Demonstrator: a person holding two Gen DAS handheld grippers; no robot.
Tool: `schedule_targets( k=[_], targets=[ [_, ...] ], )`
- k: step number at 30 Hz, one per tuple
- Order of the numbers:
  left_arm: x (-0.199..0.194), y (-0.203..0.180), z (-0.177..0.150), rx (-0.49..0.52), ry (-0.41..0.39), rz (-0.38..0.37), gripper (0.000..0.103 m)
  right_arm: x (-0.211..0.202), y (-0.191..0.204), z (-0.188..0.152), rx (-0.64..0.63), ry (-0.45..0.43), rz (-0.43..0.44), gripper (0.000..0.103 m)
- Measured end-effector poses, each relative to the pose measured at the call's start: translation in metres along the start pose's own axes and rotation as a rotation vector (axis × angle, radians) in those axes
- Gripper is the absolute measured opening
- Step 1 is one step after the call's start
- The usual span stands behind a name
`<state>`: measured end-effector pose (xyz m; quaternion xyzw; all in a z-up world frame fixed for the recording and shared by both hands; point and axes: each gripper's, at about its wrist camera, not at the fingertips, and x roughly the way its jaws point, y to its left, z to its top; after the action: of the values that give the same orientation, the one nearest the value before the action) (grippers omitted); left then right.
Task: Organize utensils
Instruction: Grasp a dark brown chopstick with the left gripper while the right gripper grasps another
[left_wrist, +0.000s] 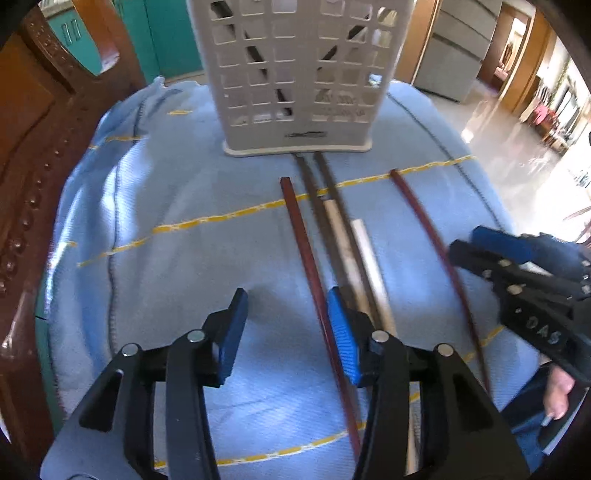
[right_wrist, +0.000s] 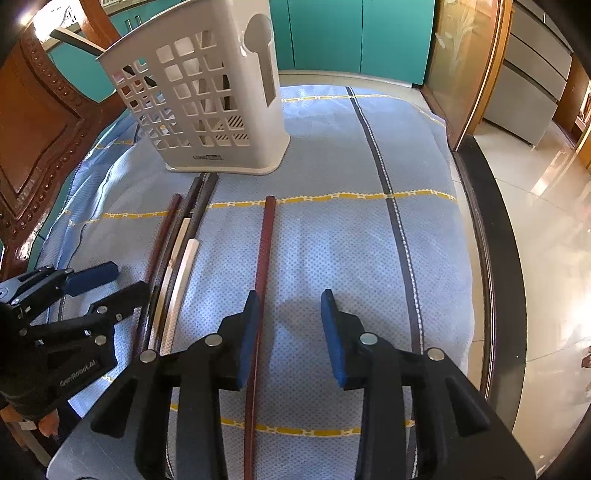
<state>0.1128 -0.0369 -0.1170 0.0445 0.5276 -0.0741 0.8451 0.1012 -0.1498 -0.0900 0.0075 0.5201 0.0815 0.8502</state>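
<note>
A white perforated utensil holder (left_wrist: 295, 74) stands upright on a blue cloth (left_wrist: 166, 192), with dark utensils inside; it also shows in the right wrist view (right_wrist: 207, 96). Several chopsticks lie on the cloth in front of it: a reddish one (left_wrist: 306, 251), dark ones (left_wrist: 328, 192), pale ones (left_wrist: 365, 251) and a separate reddish one (left_wrist: 436, 243), also seen in the right wrist view (right_wrist: 264, 258). My left gripper (left_wrist: 286, 332) is open, its right pad beside the reddish chopstick. My right gripper (right_wrist: 288, 332) is open, its left pad beside the separate reddish chopstick.
A carved wooden chair back (left_wrist: 33, 147) rises at the left. The cloth's right edge (right_wrist: 458, 206) drops to a shiny tiled floor (right_wrist: 546, 221). Teal cabinets (right_wrist: 351, 37) stand behind. A hand (left_wrist: 557, 395) shows at lower right.
</note>
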Motion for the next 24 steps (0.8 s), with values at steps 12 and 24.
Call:
schedule_targets(
  k=[12, 24],
  targets=[
    [0.004, 0.023, 0.015, -0.067, -0.016, 0.017, 0.046, 0.014, 0.011, 0.020, -0.010, -0.024, -0.049, 0.035],
    [0.022, 0.022, 0.039, -0.107, -0.059, 0.065, 0.049, 0.026, 0.015, 0.023, -0.046, -0.040, -0.083, 0.036]
  ],
)
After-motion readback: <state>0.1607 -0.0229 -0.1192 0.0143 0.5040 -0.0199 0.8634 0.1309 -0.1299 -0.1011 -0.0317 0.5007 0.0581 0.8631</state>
